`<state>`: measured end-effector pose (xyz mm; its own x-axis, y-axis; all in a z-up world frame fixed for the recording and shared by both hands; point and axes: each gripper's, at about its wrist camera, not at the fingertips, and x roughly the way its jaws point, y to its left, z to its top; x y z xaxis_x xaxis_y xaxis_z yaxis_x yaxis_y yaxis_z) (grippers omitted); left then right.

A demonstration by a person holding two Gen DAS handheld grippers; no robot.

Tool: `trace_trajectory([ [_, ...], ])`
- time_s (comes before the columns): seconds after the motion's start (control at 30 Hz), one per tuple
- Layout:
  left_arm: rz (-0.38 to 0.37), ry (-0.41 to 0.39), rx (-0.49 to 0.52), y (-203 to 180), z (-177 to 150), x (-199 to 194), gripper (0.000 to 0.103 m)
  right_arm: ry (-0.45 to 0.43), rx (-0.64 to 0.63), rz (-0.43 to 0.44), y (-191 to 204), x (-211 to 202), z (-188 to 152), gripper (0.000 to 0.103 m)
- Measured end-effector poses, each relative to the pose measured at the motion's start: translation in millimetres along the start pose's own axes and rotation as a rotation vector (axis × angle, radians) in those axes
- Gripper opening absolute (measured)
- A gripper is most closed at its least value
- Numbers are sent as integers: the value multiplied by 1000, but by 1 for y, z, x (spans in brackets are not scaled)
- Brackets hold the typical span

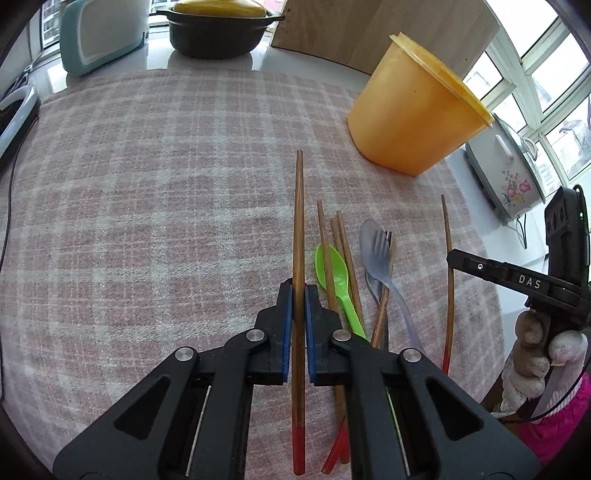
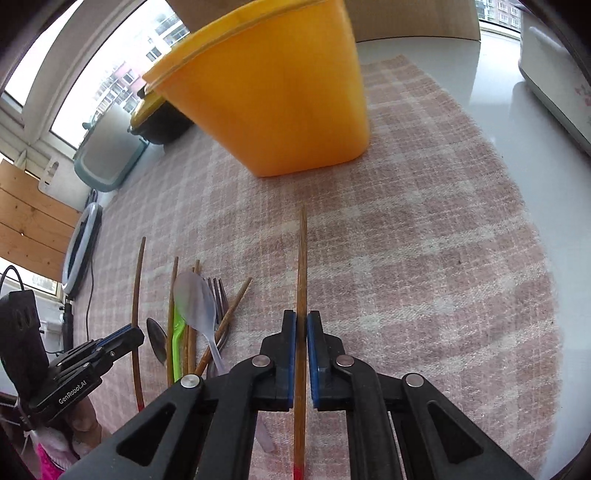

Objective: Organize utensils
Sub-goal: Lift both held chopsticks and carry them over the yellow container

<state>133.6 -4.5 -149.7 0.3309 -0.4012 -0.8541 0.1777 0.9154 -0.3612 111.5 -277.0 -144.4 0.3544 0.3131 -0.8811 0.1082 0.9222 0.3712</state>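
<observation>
My left gripper [image 1: 297, 288] is shut on a brown chopstick [image 1: 298, 229] with a red end, held above the checked cloth. My right gripper [image 2: 301, 317] is shut on another brown chopstick [image 2: 302, 266]. An orange plastic tub [image 1: 413, 107] stands on the cloth ahead and to the right of the left gripper; it is straight ahead in the right wrist view [image 2: 273, 88]. A pile of utensils lies on the cloth: more chopsticks [image 1: 345, 254], a green spoon [image 1: 334, 277], a translucent grey spoon [image 1: 376, 247], a fork [image 2: 218, 295] and a metal spoon [image 2: 157, 339].
The pink checked cloth [image 1: 147, 203] covers a white counter. A black pot with a yellow lid [image 1: 219, 26], a teal-and-white appliance [image 1: 99, 33] and a wooden board [image 1: 388, 29] stand at the back. A flowered white appliance [image 1: 502, 177] is at the right.
</observation>
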Motion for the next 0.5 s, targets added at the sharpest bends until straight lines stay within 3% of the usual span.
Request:
trace_trajectory([
  [0.27, -41, -93, -57, 5, 18, -31, 5, -133, 75, 61, -15, -42, -6, 3],
  [0.5, -62, -156, -64, 1, 36, -47, 5, -245, 10, 31, -10, -73, -9, 3],
])
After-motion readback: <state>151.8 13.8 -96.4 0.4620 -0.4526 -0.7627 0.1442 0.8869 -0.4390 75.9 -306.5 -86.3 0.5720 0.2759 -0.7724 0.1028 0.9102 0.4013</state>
